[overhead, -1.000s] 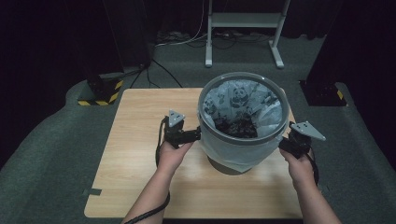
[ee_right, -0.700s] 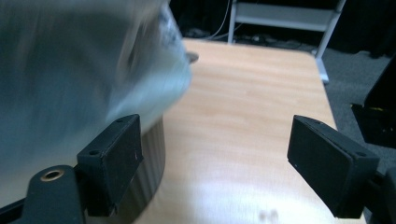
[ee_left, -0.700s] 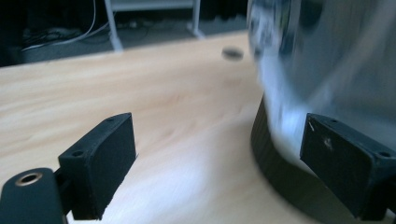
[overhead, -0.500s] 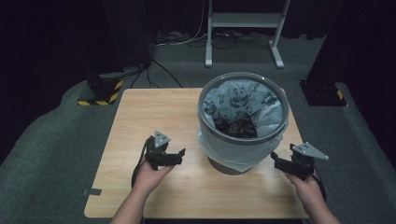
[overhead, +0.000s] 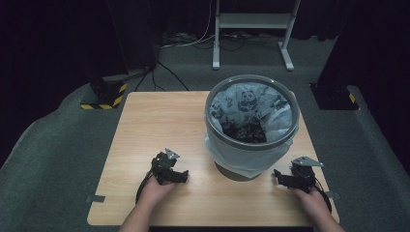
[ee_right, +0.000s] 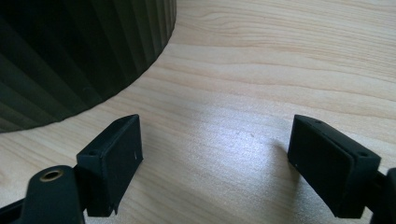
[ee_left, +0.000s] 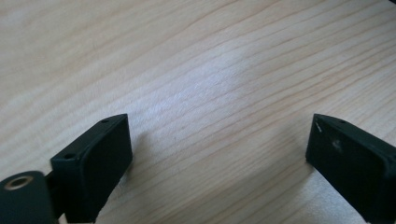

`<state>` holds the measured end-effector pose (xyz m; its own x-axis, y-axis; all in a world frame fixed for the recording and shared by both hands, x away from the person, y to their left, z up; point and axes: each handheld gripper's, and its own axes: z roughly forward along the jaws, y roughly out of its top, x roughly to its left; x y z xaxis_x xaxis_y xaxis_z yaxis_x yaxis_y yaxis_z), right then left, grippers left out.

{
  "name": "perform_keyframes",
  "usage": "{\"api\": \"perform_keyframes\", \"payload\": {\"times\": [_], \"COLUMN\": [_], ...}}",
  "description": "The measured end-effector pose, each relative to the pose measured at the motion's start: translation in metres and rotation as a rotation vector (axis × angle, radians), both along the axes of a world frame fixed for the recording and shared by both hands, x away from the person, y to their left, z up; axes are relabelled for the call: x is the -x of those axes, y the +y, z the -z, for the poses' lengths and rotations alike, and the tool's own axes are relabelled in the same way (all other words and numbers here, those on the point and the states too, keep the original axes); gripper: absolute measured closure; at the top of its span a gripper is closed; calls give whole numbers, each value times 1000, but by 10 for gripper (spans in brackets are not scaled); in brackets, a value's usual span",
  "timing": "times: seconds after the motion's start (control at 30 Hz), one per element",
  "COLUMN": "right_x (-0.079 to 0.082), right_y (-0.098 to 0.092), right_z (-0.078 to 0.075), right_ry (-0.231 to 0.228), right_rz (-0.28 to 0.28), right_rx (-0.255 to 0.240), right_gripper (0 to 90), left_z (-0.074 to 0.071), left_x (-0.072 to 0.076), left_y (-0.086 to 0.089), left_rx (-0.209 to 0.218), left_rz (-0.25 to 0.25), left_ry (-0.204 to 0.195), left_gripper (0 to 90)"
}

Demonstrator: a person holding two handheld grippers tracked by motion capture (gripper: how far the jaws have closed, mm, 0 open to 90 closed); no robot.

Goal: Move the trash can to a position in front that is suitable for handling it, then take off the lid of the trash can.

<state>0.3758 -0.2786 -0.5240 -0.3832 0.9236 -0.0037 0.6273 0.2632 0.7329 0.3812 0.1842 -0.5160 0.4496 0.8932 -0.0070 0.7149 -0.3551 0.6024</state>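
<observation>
A grey waste bin (overhead: pixel 251 126) lined with a panda-print plastic bag (overhead: pixel 249 103) stands on the right half of the wooden table (overhead: pixel 154 121), dark scraps at its bottom. My left gripper (overhead: pixel 183 178) rests low on the table near the front edge, left of the bin, jaws wide apart over bare wood (ee_left: pixel 219 135). My right gripper (overhead: pixel 277 177) sits on the table at the bin's right front, open with nothing between its jaws (ee_right: pixel 215 154). The bin's dark ribbed base (ee_right: pixel 79 51) fills the upper left of the right gripper view.
Grey carpet surrounds the table. A white stand (overhead: pixel 251 29) with cables is beyond the far edge, and a black post with a yellow-striped foot (overhead: pixel 104 96) stands at the far left. The table's left half is bare wood.
Both grippers have let go of the bin's sides and drawn back toward the table's front edge, dropping down to the tabletop. The bin stays where it was.
</observation>
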Motion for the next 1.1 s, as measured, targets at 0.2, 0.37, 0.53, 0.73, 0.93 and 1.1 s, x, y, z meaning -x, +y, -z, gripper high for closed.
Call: {"api": "perform_keyframes", "payload": {"times": [0.2,0.37,0.53,0.73,0.93,1.1], "right_x": [0,-1,-2,-3,-3,-4], "right_y": [2,3,5,7,7,9], "right_z": [0,1,1,1,1,1], "right_ry": [5,10,10,8,6,8], "right_rz": [-3,18,38,50,44,42], "right_rx": [12,12,13,13,15,13], "right_gripper": [131,106,102,102,101,101], "left_z": [3,3,2,1,-5,-14], "left_x": [1,2,1,-1,-3,-5], "left_y": [1,0,-2,-3,-5,-4], "left_rx": [-3,-2,-5,-14,-31,-3], "left_rz": [-4,-23,-38,-38,-46,-83], "left_ry": [-16,-12,2,12,65,150], "left_gripper": [8,1,1,0,28,152]}}
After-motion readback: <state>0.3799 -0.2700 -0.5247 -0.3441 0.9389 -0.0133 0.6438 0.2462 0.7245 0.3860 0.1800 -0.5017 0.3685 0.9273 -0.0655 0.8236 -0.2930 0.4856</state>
